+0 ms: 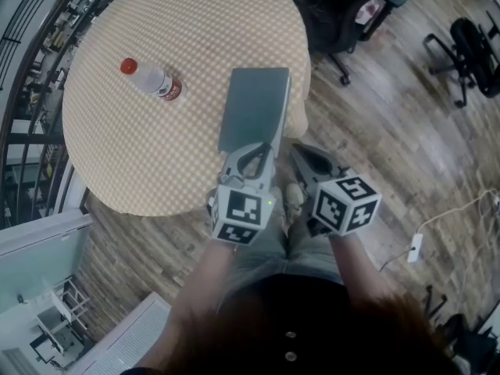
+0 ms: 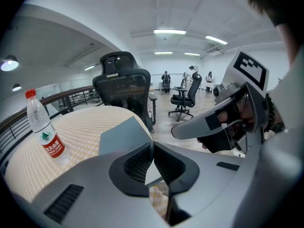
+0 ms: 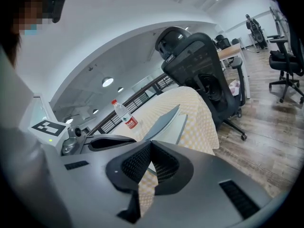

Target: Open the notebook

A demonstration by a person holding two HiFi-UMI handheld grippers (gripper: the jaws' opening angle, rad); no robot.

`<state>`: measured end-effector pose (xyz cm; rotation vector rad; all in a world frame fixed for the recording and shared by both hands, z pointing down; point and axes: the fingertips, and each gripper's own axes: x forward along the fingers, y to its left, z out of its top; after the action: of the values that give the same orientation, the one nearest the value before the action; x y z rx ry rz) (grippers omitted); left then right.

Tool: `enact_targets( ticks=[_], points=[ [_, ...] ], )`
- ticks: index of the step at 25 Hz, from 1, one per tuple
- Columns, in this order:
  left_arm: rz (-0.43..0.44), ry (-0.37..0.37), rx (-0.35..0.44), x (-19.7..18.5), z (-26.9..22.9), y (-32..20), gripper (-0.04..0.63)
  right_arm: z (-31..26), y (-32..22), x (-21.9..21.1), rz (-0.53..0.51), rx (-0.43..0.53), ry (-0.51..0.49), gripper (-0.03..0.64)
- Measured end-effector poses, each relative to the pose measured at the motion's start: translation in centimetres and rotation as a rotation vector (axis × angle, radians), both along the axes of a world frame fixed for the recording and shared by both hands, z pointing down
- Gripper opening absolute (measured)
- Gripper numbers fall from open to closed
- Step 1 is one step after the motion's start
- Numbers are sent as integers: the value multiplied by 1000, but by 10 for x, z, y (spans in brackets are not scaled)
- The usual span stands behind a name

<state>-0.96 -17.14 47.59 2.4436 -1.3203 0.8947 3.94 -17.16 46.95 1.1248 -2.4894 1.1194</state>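
Grey rectangular notebook (image 1: 254,108) is lying at the near right rim of the round worktop (image 1: 141,155), which is wearing a beige checked cloth. It is well apart from the clear plastic water bottle with a red cap (image 1: 153,80). The left gripper (image 2: 152,151) is pinching the near edge of the thin grey cover (image 2: 118,137) between closed jaws. The cover is standing raised at a shallow angle above the pale pages beneath. The right gripper (image 3: 151,146) is hovering just beside the notebook's near right corner with its jaws drawn together. Whether it is pinning anything there cannot be told. The opening step appears to be under way but far from finished. To do it well, the left gripper is probably best swinging the cover along an arc about the spine rather than pulling it straight up or toward the person, since a straight pull would likely drag the whole book. The pinch should be taking the cover alone, with no pages caught in it. Because the notebook is sitting so close to the rim, the right gripper would do well pressing down on the lower block to stop it sliding off.
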Motion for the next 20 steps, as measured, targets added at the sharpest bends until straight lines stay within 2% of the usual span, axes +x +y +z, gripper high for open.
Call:
enact_targets(
  ticks=[14,20],
  points=[
    [-127,126,62,-20,-43,1,29,-26,-12,-31,-90,61,-13,11],
    [-219,185,79,-39,-53,5,29,-34,-17,-47,-141,83,-16,11]
  ],
)
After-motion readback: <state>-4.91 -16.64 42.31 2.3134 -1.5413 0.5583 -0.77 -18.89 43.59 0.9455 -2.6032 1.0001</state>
